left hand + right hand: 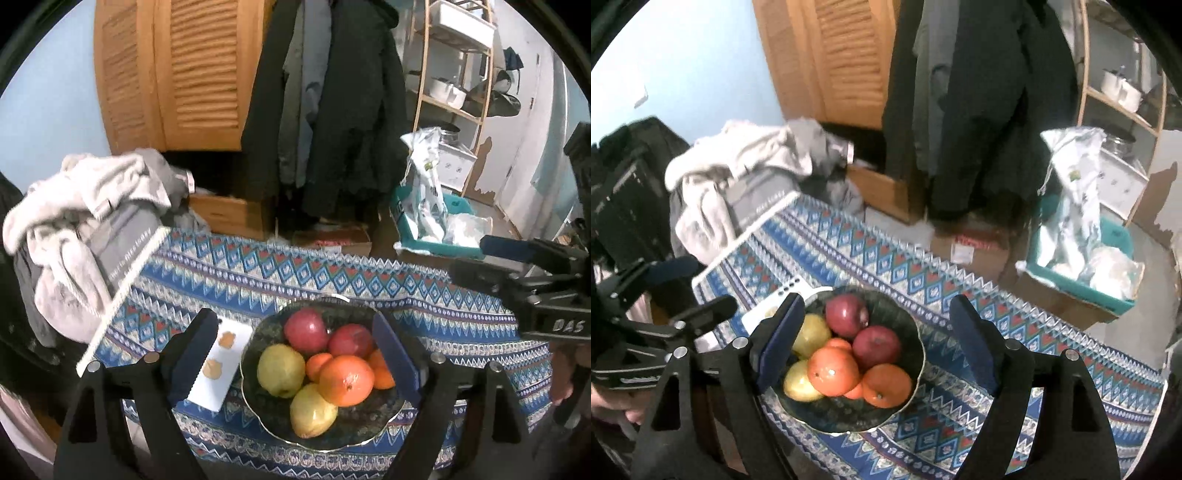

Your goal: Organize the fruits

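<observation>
A dark patterned bowl (332,432) (908,332) stands on the blue patterned tablecloth (258,273) (960,435). It holds two red apples (306,331) (847,311), two yellow-green pears (280,370) (812,334) and several oranges (346,380) (833,371). My left gripper (295,354) hangs above the bowl, open, with nothing held between its blue pads. My right gripper (877,339) is also open and empty above the bowl. Each gripper shows at the edge of the other's view: the right gripper's body (554,291) and the left gripper's body (646,325).
A white board (218,373) (764,310) with two brownish pieces lies left of the bowl. A heap of light and grey clothes (85,221) (746,173) sits past the table's left end. Beyond are a wooden louvred wardrobe (184,74), hanging dark coats (332,110), a teal crate (1082,288) with bags, and shelves.
</observation>
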The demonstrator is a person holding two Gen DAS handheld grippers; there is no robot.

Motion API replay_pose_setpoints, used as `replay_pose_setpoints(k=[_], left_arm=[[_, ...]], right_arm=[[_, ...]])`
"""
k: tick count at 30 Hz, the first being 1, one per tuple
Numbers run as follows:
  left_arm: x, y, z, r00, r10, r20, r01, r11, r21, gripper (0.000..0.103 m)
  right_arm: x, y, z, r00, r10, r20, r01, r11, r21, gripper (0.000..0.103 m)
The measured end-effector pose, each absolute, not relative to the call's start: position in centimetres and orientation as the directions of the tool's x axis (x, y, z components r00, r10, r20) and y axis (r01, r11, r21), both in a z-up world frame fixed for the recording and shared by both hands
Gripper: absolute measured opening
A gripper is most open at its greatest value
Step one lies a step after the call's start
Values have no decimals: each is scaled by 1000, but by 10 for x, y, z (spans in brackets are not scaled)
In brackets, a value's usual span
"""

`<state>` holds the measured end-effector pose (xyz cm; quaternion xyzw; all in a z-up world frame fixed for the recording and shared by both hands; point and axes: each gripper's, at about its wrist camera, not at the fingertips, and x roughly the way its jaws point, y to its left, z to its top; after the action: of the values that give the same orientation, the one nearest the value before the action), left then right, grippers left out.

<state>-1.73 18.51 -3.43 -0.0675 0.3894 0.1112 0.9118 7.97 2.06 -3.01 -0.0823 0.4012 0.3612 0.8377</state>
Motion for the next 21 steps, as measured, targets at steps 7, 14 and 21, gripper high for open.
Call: replay_pose_setpoints(k=[7, 14, 21], left_arm=[[-19, 170, -9, 720, 154, -677, -236, 971, -30, 101], [-20, 154, 8, 741, 169, -649, -217, 976, 5, 102], [-22, 144, 20, 763, 175, -623, -211, 977, 16, 102]], right_arm=[[71, 1, -5, 482, 549, -682, -653, 745, 138, 81], [71, -25, 5, 535, 527, -660, -620, 776, 117, 81], [69, -50, 9, 575, 504, -645, -586, 803, 105, 81]])
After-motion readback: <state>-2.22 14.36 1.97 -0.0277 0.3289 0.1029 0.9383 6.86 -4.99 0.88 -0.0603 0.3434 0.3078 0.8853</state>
